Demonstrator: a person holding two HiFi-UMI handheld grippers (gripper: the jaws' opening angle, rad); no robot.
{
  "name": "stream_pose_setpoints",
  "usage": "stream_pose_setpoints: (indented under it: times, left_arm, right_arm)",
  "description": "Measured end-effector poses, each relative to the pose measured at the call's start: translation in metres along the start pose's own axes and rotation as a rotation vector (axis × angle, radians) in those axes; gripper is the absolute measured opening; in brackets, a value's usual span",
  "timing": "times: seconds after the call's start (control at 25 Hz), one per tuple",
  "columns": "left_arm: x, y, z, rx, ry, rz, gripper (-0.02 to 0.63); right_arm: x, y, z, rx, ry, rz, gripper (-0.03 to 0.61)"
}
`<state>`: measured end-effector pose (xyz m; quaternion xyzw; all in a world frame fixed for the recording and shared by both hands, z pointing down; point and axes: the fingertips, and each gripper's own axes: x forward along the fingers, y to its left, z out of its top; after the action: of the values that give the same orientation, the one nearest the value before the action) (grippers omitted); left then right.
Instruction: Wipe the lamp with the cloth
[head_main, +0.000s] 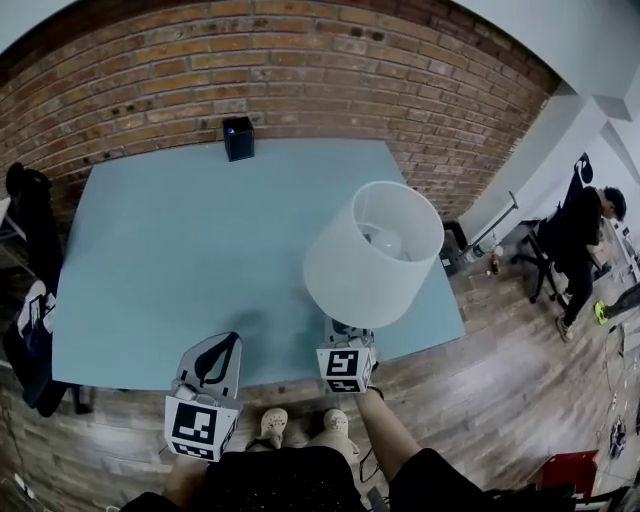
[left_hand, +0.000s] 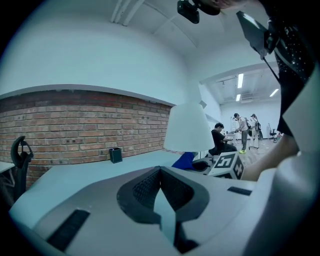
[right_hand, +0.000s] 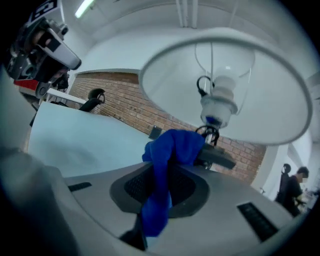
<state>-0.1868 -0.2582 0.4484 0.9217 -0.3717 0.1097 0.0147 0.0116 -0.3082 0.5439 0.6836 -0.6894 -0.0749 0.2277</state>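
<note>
The lamp stands near the table's front right, its white shade (head_main: 372, 253) tilted towards me. In the right gripper view I look up into the shade (right_hand: 260, 75), past the bulb socket (right_hand: 219, 101). My right gripper (right_hand: 166, 170) is shut on a blue cloth (right_hand: 167, 150) just under the shade, close to the lamp's dark stem (right_hand: 212, 156). From the head view the shade mostly hides the right gripper (head_main: 341, 335). My left gripper (head_main: 231, 341) is over the table's front edge, left of the lamp, shut and holding nothing. The left gripper view shows its jaws (left_hand: 160, 173), the shade (left_hand: 186, 127) and the cloth (left_hand: 183, 161).
A small black box (head_main: 238, 138) stands at the back of the light blue table (head_main: 170, 240), against a brick wall (head_main: 300, 80). A black chair (head_main: 30, 230) is at the table's left. People are at desks on the far right (head_main: 580, 235).
</note>
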Motion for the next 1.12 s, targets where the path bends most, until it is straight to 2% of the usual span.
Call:
stream_pose_setpoints:
  times: [0.16,0.24,0.4,0.56,0.68,0.8,0.96,1.12]
  left_arm:
    - [-0.004,0.003,-0.002,-0.010,0.000,0.029,0.008]
    - [-0.003,0.001,-0.003,-0.014,-0.001,0.033,0.008]
    - [0.007,-0.015,-0.001,-0.016,-0.010,0.008,0.009]
    - [0.023,-0.034,0.007,-0.023,-0.027,-0.017,0.008]
    - [0.032,-0.052,0.012,-0.037,-0.036,-0.025,0.008]
    - [0.036,-0.068,0.018,-0.037,-0.041,-0.015,0.008]
    - [0.039,-0.068,0.019,-0.062,-0.029,0.055,0.008]
    - [0.041,-0.078,0.022,-0.085,-0.029,0.117,0.008]
  right_arm:
    - [0.015,0.008,-0.038,0.120,0.158,0.048,0.062]
    - [0.017,0.016,-0.046,0.167,0.192,0.091,0.061]
    - [0.000,0.035,-0.050,0.241,0.221,0.236,0.061]
    - [-0.043,0.034,-0.040,0.269,0.144,0.303,0.062]
    - [-0.084,0.008,-0.035,0.347,0.042,0.257,0.061]
    - [-0.105,-0.031,-0.020,0.313,-0.086,0.198,0.061]
    - [-0.096,-0.056,0.014,0.225,-0.228,0.244,0.061]
    - [-0.062,-0.060,0.004,0.207,-0.221,0.317,0.062]
